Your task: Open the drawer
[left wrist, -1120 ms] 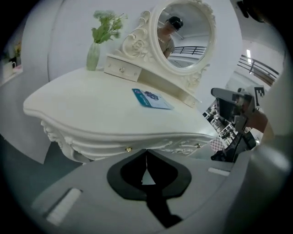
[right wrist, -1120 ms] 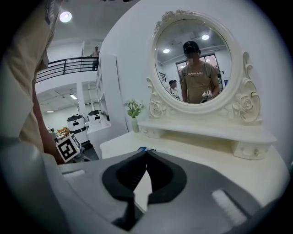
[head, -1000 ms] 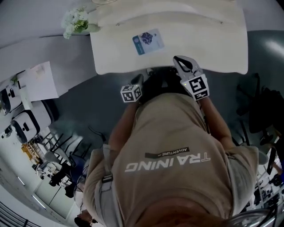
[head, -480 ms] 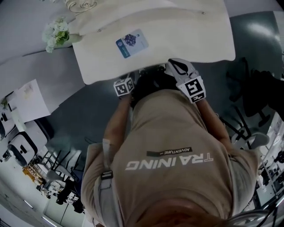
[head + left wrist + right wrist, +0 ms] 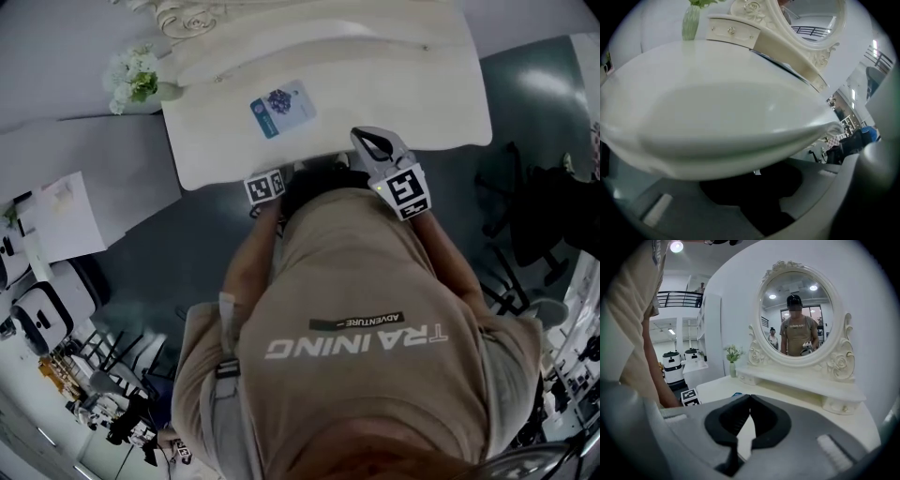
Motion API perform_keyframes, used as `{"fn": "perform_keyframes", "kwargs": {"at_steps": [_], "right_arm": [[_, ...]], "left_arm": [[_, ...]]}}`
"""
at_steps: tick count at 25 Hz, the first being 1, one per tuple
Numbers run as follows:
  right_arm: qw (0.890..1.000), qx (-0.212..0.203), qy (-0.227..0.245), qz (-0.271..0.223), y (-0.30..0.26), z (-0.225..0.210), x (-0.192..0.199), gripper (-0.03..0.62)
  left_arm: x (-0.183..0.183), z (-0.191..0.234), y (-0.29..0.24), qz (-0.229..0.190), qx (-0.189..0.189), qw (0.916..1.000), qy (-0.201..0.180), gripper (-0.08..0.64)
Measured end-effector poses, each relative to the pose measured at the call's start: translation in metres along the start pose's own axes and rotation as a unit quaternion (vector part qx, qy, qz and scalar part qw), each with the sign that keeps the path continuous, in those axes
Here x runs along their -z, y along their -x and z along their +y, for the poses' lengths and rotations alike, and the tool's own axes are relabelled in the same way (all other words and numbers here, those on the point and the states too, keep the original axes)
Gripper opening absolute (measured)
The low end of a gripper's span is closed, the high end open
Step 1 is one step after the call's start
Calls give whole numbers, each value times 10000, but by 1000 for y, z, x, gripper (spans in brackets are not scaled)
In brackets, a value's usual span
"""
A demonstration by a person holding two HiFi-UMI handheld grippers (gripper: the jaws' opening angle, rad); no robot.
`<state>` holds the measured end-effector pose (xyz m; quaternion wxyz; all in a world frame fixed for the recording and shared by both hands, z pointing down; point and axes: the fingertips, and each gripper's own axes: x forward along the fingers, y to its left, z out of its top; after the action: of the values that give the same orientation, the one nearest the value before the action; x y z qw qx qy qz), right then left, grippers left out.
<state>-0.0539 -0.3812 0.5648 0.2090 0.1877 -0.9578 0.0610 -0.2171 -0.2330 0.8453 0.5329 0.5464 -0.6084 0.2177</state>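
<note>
**While the left gripper noses under the rim, the right one waits shut**

Where its marker cube (image 5: 265, 186) stood a little clear of the dressing table (image 5: 422, 112) a second ago, the left gripper (image 5: 757, 185) has come closer in, and the cube now touches the front rim in the head view. The whole table has also slid leftward in that view, and more of the carved mirror (image 5: 799, 315) frame shows at the top. The right gripper (image 5: 750, 399) keeps its place, tips overlapping the front edge.

From the left gripper's own view the table's thick, rounded lip hangs over the jaws. Their tips are lost in the shadow beneath it, so I cannot tell whether they are apart or together. The right gripper's black ribbed pads meet at a point with nothing between them.

The table is glossy cream paint, its top a broad curve with a moulded edge. A flat blue-and-white card (image 5: 281, 105) lies on it, and a pale glass vase (image 5: 136, 80) of white flowers stands at the back left. Moulded roses trim the oval mirror. At either end of its shelf sits a small drawer with a round knob, the left-end drawer (image 5: 731, 30) and the right-end drawer (image 5: 836, 405). Both look closed and are well apart from either gripper. Gripper bodies are matte grey.
</note>
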Motion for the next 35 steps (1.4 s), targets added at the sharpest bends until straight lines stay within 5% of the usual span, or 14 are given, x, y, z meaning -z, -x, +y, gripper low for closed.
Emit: {"fn": "perform_keyframes", "kwargs": {"at_steps": [11, 22, 35], "right_arm": [[9987, -500, -61, -4, -13, 11, 21, 3], [9986, -436, -310, -21, 2, 18, 35, 3], [9992, -250, -97, 285, 28, 113, 14, 3]], "left_arm": [[16, -2, 1, 118, -134, 9998, 37, 133], [63, -12, 14, 334, -133, 9990, 268, 133], [109, 8, 48, 296, 231, 9991, 178, 135]]}}
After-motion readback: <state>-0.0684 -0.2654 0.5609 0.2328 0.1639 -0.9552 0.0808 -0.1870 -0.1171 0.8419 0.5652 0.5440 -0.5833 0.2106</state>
